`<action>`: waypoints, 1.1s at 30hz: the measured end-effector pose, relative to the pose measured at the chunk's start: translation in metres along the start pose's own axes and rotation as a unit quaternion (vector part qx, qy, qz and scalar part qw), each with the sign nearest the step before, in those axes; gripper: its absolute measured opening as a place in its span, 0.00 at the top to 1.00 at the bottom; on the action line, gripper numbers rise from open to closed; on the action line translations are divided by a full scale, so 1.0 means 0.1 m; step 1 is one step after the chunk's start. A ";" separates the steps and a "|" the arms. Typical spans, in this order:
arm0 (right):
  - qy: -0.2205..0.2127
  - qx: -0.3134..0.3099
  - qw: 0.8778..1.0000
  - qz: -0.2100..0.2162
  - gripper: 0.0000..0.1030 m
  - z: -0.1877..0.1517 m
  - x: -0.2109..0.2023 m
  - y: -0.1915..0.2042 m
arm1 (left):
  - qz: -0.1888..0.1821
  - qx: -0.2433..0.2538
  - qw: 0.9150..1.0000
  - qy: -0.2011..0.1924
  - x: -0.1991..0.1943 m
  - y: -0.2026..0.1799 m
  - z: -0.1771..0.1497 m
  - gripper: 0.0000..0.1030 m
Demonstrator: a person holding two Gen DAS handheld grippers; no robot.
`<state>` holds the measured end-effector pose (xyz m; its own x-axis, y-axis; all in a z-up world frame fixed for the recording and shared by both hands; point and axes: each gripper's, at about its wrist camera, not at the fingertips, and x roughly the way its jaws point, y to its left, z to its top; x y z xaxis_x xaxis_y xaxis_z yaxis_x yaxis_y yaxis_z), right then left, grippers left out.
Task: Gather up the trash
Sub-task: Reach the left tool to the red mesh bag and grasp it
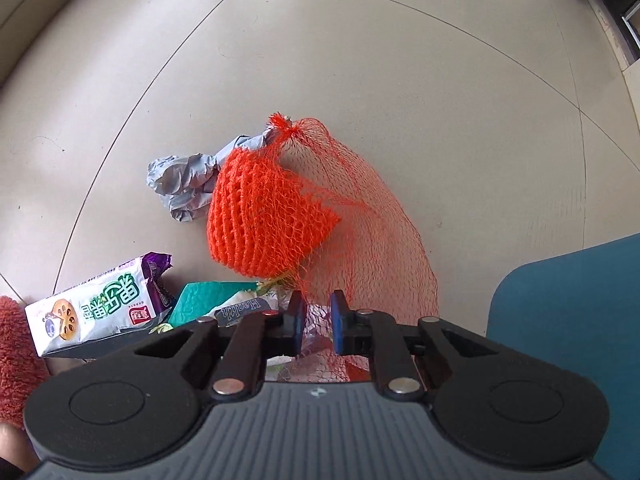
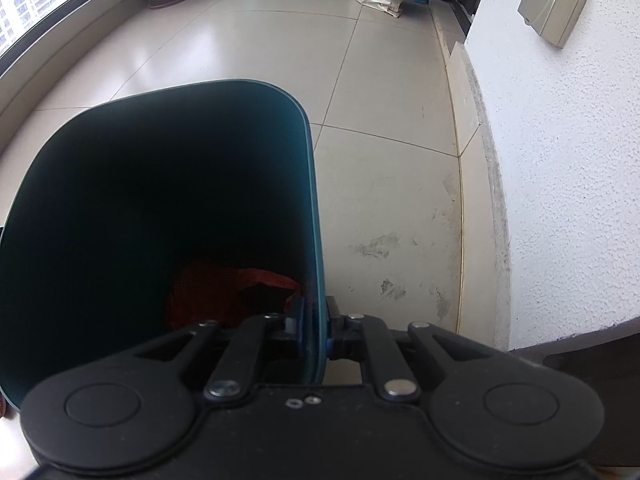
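A tiled balcony floor, mid clean-up. The right gripper [image 2: 314, 328] has its jaws pinched on the rim of the teal bin [image 2: 160, 184], one pad inside the wall and one outside, and holds it tipped toward the litter. Something red [image 2: 224, 292] already lies at the bin's dark bottom, so at least one piece looks collected; what it is cannot be told in the shade.

Beside the bin, the left gripper [image 1: 316, 322] points down into the pile, its jaws drawn narrow with the loose red net [image 1: 372, 240] bunched between them. The pads appear to have the mesh, though a small gap still shows. Inside the net sits an orange foam sleeve [image 1: 260, 216].

Plenty is left on the floor: a crumpled grey wrapper [image 1: 184, 186] behind the net, a white-and-purple snack packet [image 1: 100, 304] to its left, a teal packet [image 1: 204, 306] just beside that, and more scraps under the gripper. By this onlooker's reckoning the job is at an early stage, with the net next for the bin.
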<state>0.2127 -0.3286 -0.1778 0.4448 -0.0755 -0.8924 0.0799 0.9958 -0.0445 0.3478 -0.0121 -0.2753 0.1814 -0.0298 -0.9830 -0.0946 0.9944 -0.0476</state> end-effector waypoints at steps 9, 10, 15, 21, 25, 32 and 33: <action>-0.006 0.002 1.000 0.002 0.92 -0.03 -0.01 -0.01 | -0.021 -0.009 0.998 -0.051 -0.74 0.06 -0.12 0.95; -0.006 0.006 1.000 0.005 0.92 -0.03 -0.02 -0.02 | -0.026 -0.006 0.998 -0.058 -0.85 0.06 -0.13 0.95; -0.006 0.015 1.000 0.011 0.93 -0.02 -0.03 -0.08 | -0.048 0.017 0.994 -0.100 -1.49 -0.05 -0.24 0.95; -0.007 0.022 1.000 0.015 0.93 -0.02 -0.04 -0.11 | -0.085 0.052 0.984 -0.147 -2.32 -0.26 -0.39 0.95; -0.007 0.026 0.999 0.017 0.93 -0.02 -0.04 -0.12 | -0.113 0.082 0.974 -0.179 -2.81 -0.48 -0.52 0.95; -0.006 0.032 0.999 0.020 0.95 -0.01 -0.05 -0.17 | -0.177 0.137 0.951 -0.213 -3.37 -1.02 -0.74 0.95; -0.006 0.032 0.999 0.021 0.95 -0.01 -0.05 -0.18 | -0.180 0.146 0.949 -0.216 -3.39 -1.12 -0.76 0.95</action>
<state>0.2084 -0.3457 -0.1729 0.4595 -0.0357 -0.8874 0.1175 0.9929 0.0210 0.2222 -0.1212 0.0495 0.5400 -0.3910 -0.7453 0.3136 0.9153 -0.2529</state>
